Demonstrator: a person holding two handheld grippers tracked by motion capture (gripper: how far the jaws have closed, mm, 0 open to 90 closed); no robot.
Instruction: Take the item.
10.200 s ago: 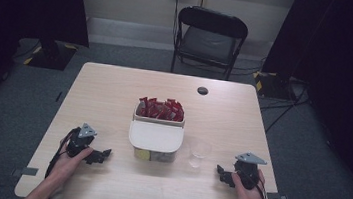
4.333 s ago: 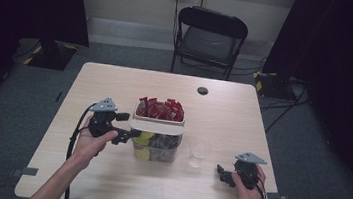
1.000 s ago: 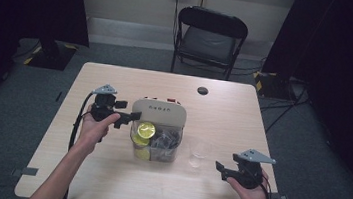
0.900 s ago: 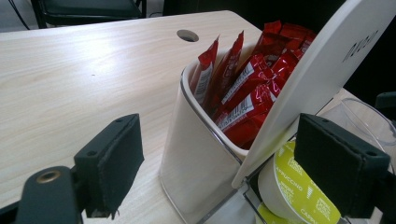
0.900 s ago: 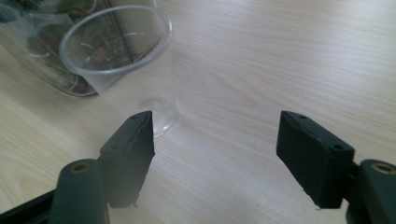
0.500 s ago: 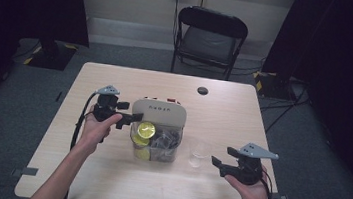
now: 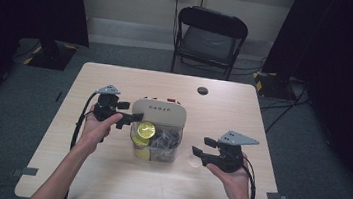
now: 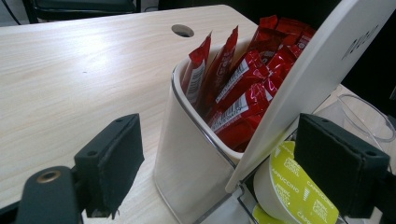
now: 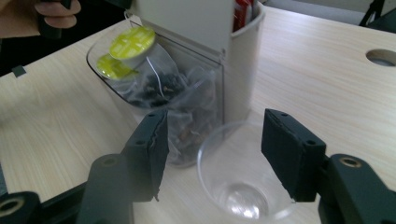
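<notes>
Since a second ago, right tool (image 7: pixel 200 148) has neared the clear cup (image 9: pixel 243 186), jaws spread; left tool (image 7: pixel 132 119) props the lid (image 7: pixel 159 111), unclenched.

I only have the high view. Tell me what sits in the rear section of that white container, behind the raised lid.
Observer: Red foil sachets stand upright in the rear section of the white plastic container, as the left gripper view shows.
Operator: Now report the left gripper.
Observer: The left gripper is open, its jaws standing either side of the raised white lid, not pressing it.
Operator: Check the clear plastic cup.
Observer: In the right gripper view, the clear plastic cup is upright and empty, between the open jaws of the right gripper, untouched.
</notes>
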